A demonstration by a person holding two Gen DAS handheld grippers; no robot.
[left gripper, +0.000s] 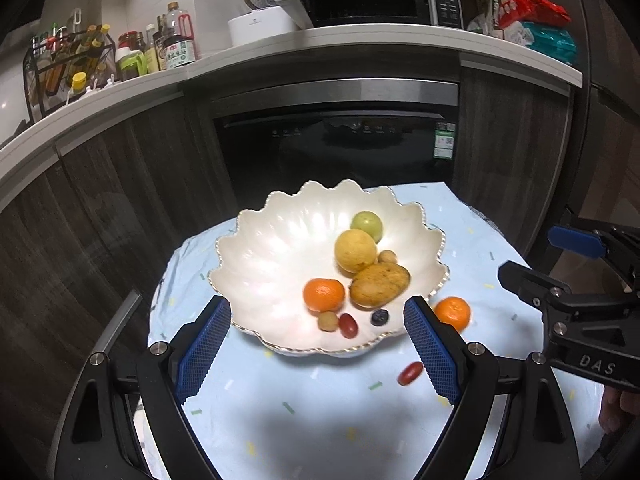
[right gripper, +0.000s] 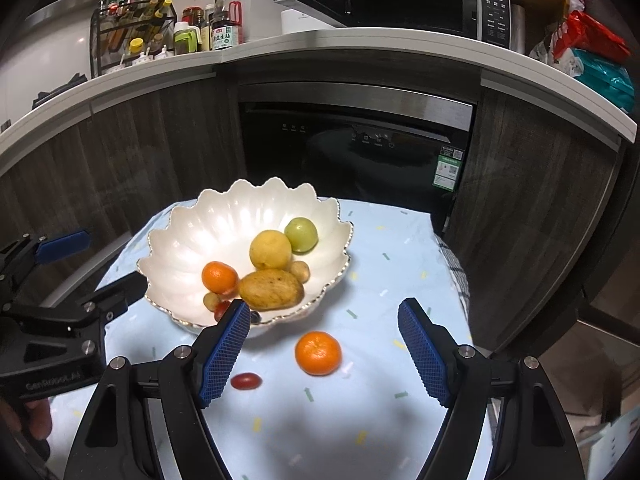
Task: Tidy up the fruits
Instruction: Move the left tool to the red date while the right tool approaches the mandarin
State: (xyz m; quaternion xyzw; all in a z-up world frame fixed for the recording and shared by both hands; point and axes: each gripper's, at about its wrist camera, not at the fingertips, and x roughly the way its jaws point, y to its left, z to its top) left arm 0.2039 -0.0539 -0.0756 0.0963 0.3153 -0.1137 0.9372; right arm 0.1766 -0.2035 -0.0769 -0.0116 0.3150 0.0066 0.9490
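Bowl (left gripper: 280, 248) sits mid-table on the pale blue cloth (left gripper: 300, 420), scalloped rim, already loaded: green fruit (left gripper: 366, 225) at the back, yellow fruit (left gripper: 355, 250) in front of it, brown oval fruit (left gripper: 380, 284) touching the yellow one, mandarin in the bowl (left gripper: 324, 294) just left of the brown one, plus small stuff along the near wall: a red grape (left gripper: 348, 325), a blueberry (left gripper: 379, 317), two small tan round fruits, type unclear. Two pieces not yet in: loose mandarin (right gripper: 318, 353) on the cloth just outside the near rim, and loose red grape (right gripper: 245, 381) nearer the camera, both apart from the bowl. Left gripper (left gripper: 318, 348) jaws wide, nothing between the pads; near rim of the bowl shows in the gap but no contact. Right gripper (right gripper: 324, 350) also spread wide and empty, loose mandarin framed between its fingers but lying beyond the tips, untouched. My read: right is lined up on that mandarin because it lies on its side, and the wide opening suits a round fruit of that girth. Left looks better placed for the grape. Task looks mostly done, two pickups left. Risk: mandarin rolls on the cloth if one pad hits first; grape is small and slick, needs a centred close.
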